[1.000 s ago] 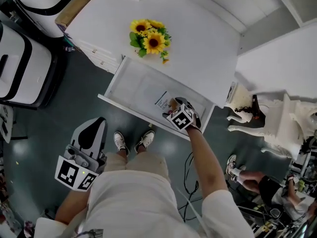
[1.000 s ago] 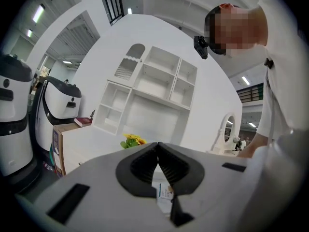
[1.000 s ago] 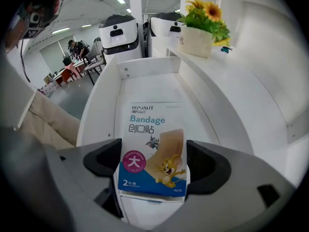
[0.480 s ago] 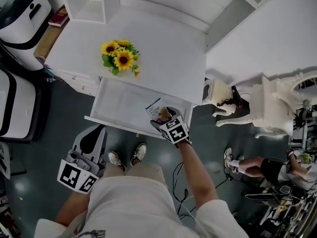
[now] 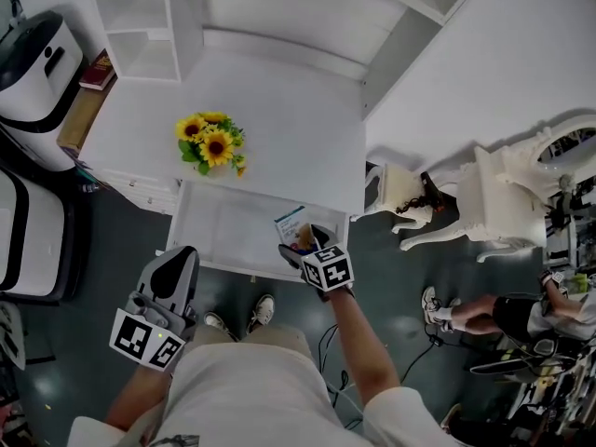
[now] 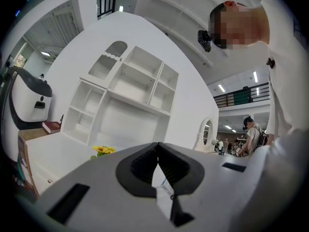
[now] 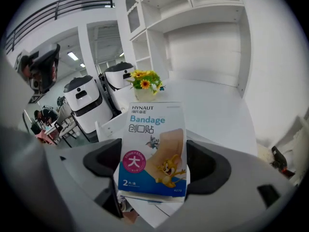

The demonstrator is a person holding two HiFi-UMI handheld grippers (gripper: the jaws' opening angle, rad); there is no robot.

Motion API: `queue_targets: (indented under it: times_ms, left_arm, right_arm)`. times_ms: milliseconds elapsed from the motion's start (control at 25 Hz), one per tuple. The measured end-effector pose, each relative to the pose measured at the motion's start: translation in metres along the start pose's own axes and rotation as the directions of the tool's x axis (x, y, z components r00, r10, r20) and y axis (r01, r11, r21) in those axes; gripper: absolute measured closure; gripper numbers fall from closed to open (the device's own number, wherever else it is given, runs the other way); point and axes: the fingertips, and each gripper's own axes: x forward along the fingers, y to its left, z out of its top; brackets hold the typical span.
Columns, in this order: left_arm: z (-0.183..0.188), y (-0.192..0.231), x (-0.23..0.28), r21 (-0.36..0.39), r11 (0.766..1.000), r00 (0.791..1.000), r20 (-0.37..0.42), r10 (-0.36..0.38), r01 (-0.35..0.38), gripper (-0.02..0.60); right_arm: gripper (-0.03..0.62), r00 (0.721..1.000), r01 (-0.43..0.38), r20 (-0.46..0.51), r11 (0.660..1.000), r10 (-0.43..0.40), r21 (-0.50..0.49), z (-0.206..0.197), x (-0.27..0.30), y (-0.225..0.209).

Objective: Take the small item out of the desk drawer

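1. Head view, steeply down: grips the bandage packet (image 5: 291, 227) in the right gripper (image 5: 305, 242), clamped on its two side edges, over the right end of the open drawer (image 5: 219, 231) of the white desk (image 5: 298, 128).
2. Right gripper view: holds the packet upright, printed face to the camera, with the word "Bandage" and a cartoon cat legible, flanked by both dark pads (image 7: 104, 162).
3. Against the picture a second ago: then reached down into the drawer, jaw tips at the packet lying flat on the drawer floor; now carries it raised and tipped up off that floor. Drawer pulled out as before.
4. Left gripper (image 5: 175, 261): held low at lower left, beside the drawer and over the dark floor (image 5: 121, 240), much as a second ago; closed tip to tip on nothing.
5. Around: sunflowers (image 5: 212, 144) on the desk top behind the drawer, well apart from the packet; a white shelf unit (image 5: 140, 26) at the back of the desk; a red book (image 5: 98, 71) on a wooden ledge to the left; white machines (image 5: 37, 54) beyond it; carved white furniture (image 5: 503, 189) to the right; a seated person (image 5: 503, 315) at far right.
6. In the way: shoes (image 5: 263, 308) planted just before the drawer front; packet filling the middle of the right gripper view and covering the near desk edge behind it.
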Motion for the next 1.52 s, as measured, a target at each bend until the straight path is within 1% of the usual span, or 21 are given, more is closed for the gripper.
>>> queue_targets:
  times_ms: [120,280,400,640,960,1320,1440,1520]
  left_arm:
    - [0.009,0.001,0.005,0.017,1.0,1.0,0.015,-0.004,0.004,0.566]
    - [0.021,0.005,0.009,0.039,0.999,0.999,0.035,0.003,-0.005,0.566]
    - [0.03,0.01,0.013,0.057,0.998,0.999,0.048,0.011,-0.014,0.566]
    - [0.049,0.016,0.021,0.088,0.996,0.996,0.086,0.023,-0.03,0.565]
    - [0.065,0.024,0.026,0.108,0.992,0.992,0.12,0.047,-0.06,0.566]
    - [0.077,0.025,0.03,0.113,0.991,0.988,0.147,0.055,-0.072,0.565]
    - [0.083,0.024,0.032,0.125,0.989,0.987,0.15,0.054,-0.074,0.566]
    - [0.089,0.026,0.03,0.135,0.987,0.985,0.161,0.06,-0.082,0.566]
  right_arm:
    - [0.161,0.998,0.002,0.063,0.999,-0.004,0.041,0.015,-0.011,-0.003]
    - [0.161,0.989,-0.004,0.148,0.995,-0.011,0.104,0.035,-0.027,-0.009]
    - [0.161,0.976,-0.022,0.219,0.99,-0.008,0.137,0.054,-0.039,-0.012]
    - [0.161,0.943,-0.042,0.332,0.987,-0.013,0.157,0.091,-0.066,-0.02]
    - [0.161,0.889,-0.043,0.457,0.986,-0.035,0.158,0.136,-0.098,-0.031]
    - [0.161,0.839,-0.041,0.544,0.991,-0.037,0.13,0.163,-0.136,-0.031]
    - [0.161,0.818,-0.031,0.574,0.994,-0.035,0.104,0.176,-0.155,-0.028]
    - [0.161,0.799,-0.021,0.601,0.996,-0.034,0.083,0.184,-0.17,-0.024]
